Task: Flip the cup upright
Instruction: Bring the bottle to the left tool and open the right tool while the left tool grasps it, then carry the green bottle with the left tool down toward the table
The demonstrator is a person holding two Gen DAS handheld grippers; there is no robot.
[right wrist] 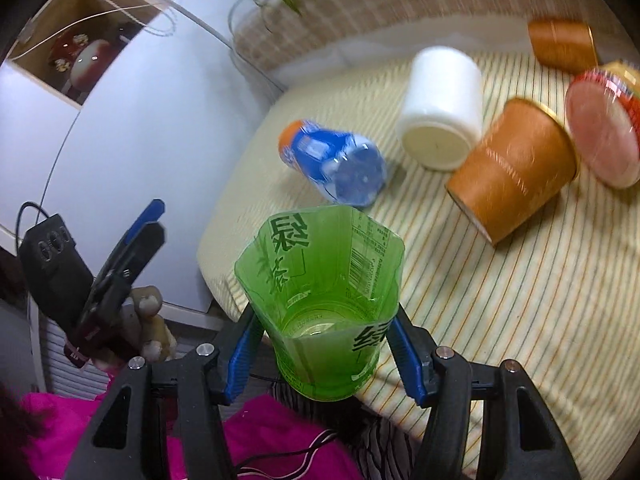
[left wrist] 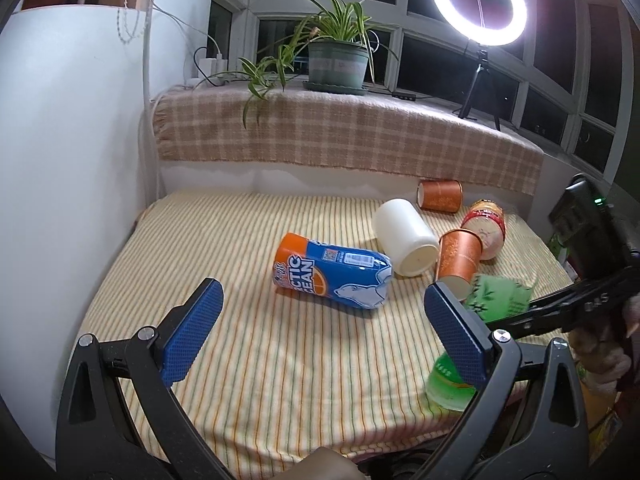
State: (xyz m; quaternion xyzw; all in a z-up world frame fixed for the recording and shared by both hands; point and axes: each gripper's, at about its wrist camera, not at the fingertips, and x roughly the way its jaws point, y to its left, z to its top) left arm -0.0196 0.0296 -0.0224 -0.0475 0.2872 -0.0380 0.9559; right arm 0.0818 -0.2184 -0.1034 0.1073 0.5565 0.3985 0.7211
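My right gripper point(right wrist: 324, 344) is shut on a clear green cup point(right wrist: 320, 296), held above the near edge of the striped table with its open mouth facing away from the camera. The cup also shows blurred in the left wrist view point(left wrist: 492, 304), behind the right blue pad. My left gripper point(left wrist: 320, 332) is open and empty above the table's near side. A blue and orange cup point(left wrist: 332, 272) lies on its side in front of it, also in the right wrist view point(right wrist: 336, 160).
A white cup point(left wrist: 404, 236), two orange cups point(left wrist: 458, 258) point(left wrist: 440, 196) and a red-lidded cup point(left wrist: 486, 228) lie on their sides at the far right of the striped cloth point(left wrist: 240, 340). A checked ledge point(left wrist: 320, 132) with a plant and ring light stands behind. A white wall point(left wrist: 60, 160) stands left.
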